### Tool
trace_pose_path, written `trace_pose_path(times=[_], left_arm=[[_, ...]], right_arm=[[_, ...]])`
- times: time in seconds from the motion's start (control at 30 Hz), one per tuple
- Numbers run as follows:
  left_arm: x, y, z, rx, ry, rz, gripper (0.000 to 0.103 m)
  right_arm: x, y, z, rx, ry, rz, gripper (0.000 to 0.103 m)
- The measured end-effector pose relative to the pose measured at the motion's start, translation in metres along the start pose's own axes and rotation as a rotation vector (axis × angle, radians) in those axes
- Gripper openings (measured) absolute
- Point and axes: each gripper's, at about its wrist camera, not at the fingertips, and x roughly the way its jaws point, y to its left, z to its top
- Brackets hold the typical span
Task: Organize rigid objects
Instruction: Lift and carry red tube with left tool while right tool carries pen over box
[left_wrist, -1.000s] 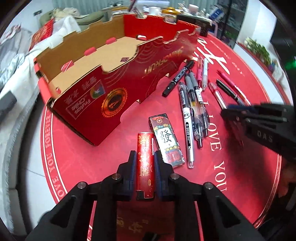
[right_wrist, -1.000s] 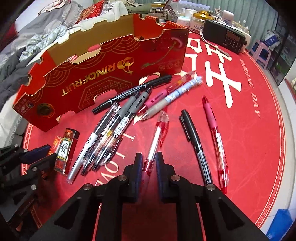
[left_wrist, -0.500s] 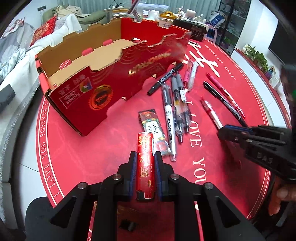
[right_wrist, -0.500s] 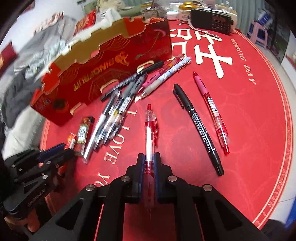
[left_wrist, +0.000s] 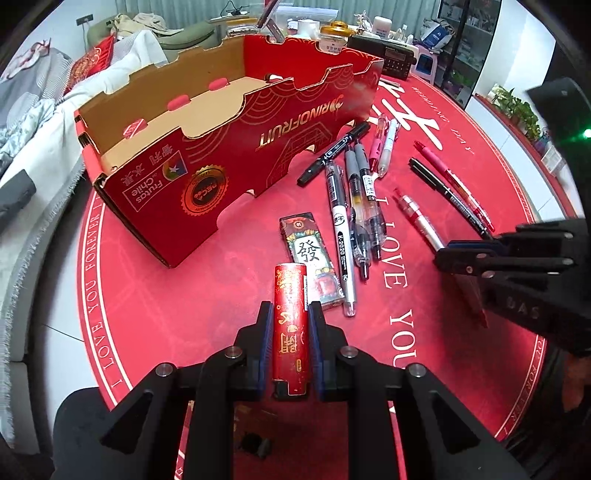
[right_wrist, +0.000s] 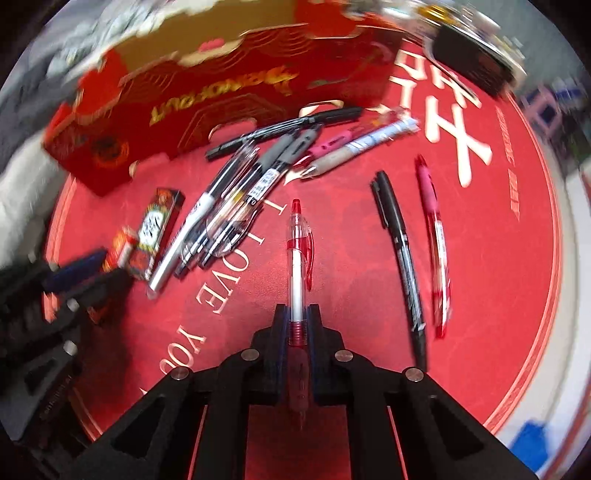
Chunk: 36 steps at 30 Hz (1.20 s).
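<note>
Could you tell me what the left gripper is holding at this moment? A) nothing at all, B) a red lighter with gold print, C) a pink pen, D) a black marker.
B: in the left wrist view the left gripper has its jaws shut on the red lighter with gold print, while the black marker and the pink pen lie on the red table mat.
</note>
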Motion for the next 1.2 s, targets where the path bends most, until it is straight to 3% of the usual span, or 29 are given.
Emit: trace_pose_path(times=[0.27, 0.47, 0.7, 1.2], left_arm=[[-0.008, -0.004, 0.003, -0.004, -0.011, 0.017, 0.019], [-0.019, -0.004, 0.007, -0.023, -0.022, 0.031, 0.019], [-0.039, 0.001, 0.021, -0.056, -0.067, 0.055, 0.019], [-0.077, 0.026, 0.082, -0.117, -0.175, 0.092, 0.019]], right_arm=[[-0.021, 0.002, -0.019, 0.051, -0.084, 0.055, 0.01], [-0.047, 0.009, -0.024, 0.08, -0.198, 0.126, 0.01], [-0.077, 0.015, -0.008, 0.078, -0.318, 0.164, 0.01], [-0.117, 0.022, 0.049, 0.044, -0.45, 0.192, 0.011]])
